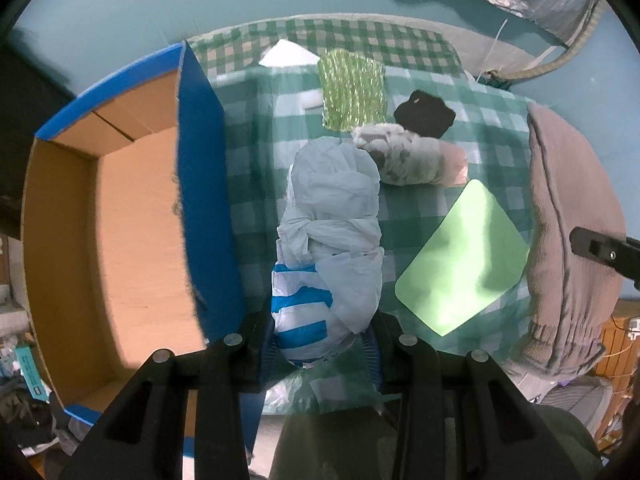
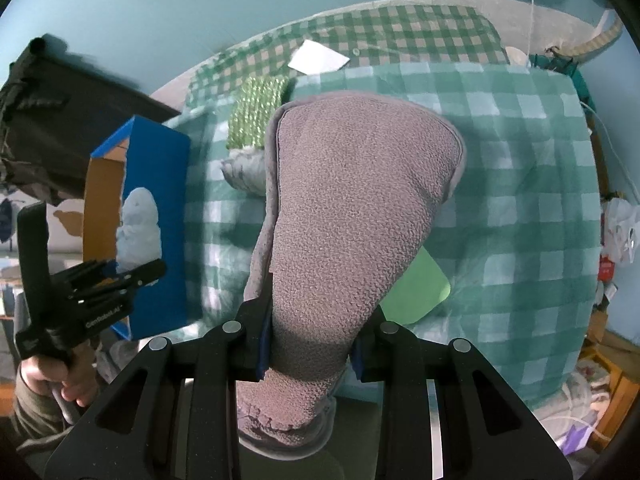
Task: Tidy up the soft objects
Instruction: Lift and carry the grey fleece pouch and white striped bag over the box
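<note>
Both grippers are clamped on soft things held above the checked table [image 1: 248, 184]: left gripper [image 1: 320, 344] pinching the pale bag bundle [image 1: 332, 216], right gripper [image 2: 308, 340] the grey fleece [image 2: 352, 208], probably bound for the blue box [image 1: 132, 216] at left.

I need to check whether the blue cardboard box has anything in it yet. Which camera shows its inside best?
The left wrist view: the blue cardboard box opens toward the camera, its brown floor bare where visible. The right wrist view shows mostly its blue outer wall and a sliver of interior.
</note>
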The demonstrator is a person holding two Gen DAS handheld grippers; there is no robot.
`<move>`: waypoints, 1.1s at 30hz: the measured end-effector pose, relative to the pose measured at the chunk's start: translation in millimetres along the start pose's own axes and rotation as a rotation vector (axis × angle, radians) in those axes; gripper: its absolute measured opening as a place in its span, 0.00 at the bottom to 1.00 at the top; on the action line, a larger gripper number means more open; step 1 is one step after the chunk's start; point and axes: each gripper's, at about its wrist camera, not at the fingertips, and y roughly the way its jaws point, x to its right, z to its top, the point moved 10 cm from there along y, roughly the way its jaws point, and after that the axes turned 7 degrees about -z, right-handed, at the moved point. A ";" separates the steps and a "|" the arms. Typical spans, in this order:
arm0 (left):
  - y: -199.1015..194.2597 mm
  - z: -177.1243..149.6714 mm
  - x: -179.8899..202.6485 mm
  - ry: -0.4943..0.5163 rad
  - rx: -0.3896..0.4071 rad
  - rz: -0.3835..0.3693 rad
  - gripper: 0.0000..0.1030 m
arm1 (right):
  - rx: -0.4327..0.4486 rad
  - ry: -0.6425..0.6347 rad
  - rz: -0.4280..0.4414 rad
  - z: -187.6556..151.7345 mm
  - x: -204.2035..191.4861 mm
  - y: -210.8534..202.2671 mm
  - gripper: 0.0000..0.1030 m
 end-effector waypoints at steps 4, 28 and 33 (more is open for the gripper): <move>-12.0 -4.5 8.2 0.006 0.017 -0.002 0.36 | 0.011 -0.004 0.001 4.8 -1.7 -9.9 0.28; -76.0 -22.6 -44.3 -0.121 0.108 0.035 0.36 | 0.050 -0.209 0.087 30.9 -107.9 -34.9 0.28; -84.9 -30.6 -60.5 -0.170 0.127 0.029 0.36 | 0.038 -0.270 0.113 35.3 -139.7 -31.0 0.28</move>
